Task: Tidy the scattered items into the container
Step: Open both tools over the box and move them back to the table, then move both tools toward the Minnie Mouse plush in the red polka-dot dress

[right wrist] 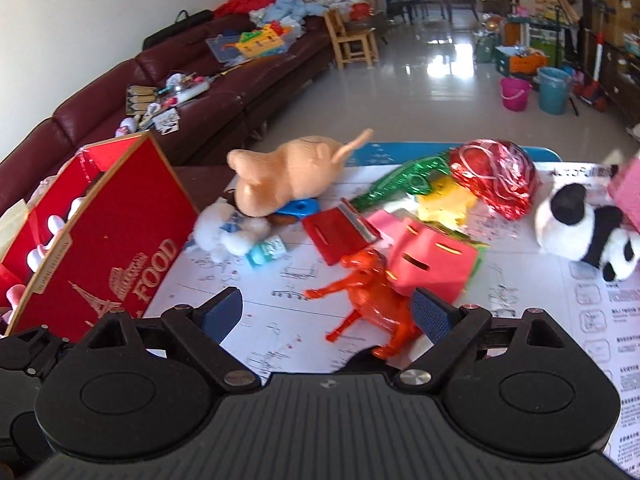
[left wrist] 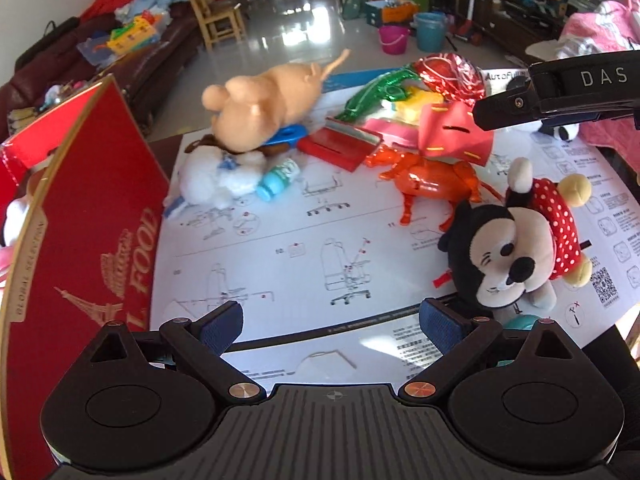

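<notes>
A red food box (left wrist: 92, 220) stands open at the table's left, with pale toys inside it (right wrist: 52, 224). Scattered on the instruction sheet (left wrist: 320, 248) are a peach pig (left wrist: 264, 108), a white plush (left wrist: 216, 176), a small blue bottle (left wrist: 278, 180), a red wallet (left wrist: 336, 148), a pink pouch (left wrist: 452, 132), an orange plastic horse (left wrist: 432, 180) and a mouse plush (left wrist: 516, 248). My left gripper (left wrist: 331, 326) is open and holds nothing, with the mouse plush by its right finger. My right gripper (right wrist: 328, 312) is open over the orange horse (right wrist: 372, 300), whose rear lies against the right finger. A panda plush (right wrist: 580, 228) lies at the right.
Green foil (left wrist: 372, 96) and a red foil ball (left wrist: 448, 72) lie at the sheet's far side. Beyond the table are a dark red sofa (right wrist: 192, 92), a wooden chair (right wrist: 352, 40), and pink (right wrist: 516, 94) and blue buckets (right wrist: 554, 90) on a shiny floor.
</notes>
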A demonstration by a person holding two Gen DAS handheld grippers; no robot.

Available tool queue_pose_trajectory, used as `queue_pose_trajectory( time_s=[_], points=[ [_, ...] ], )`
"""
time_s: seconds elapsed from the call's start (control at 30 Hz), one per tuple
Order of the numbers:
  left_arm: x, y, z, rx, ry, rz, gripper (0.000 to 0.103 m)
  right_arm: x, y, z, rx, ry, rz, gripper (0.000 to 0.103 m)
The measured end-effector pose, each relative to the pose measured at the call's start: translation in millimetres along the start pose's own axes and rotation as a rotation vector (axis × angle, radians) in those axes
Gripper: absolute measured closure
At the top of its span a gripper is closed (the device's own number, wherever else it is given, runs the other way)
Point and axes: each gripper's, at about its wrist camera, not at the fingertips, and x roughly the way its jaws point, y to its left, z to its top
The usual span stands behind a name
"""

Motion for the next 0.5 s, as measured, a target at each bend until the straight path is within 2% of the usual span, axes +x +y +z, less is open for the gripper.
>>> queue_pose_trajectory(
  time_s=[0.27, 0.4, 0.5],
  points=[
    [24.8, -53.5, 7.4, 0.089, 0.030, -0.097, 0.003, -8.0, -78.0, -29.5, 0.190, 0.004, -0.156, 0.010],
    [30.2, -80.1, 8.5, 0.120, 0.040, -0.156, 0.003, -10.7, -102.8, -41.5, 0.234, -0.001, -0.226, 0.010],
    [35.7, -97.7, 9.7, 0.149, 0.037, -0.169, 0.003, -10.6, -118.1, -48.7, 0.269, 0.002, -0.265, 0.010]
  ],
)
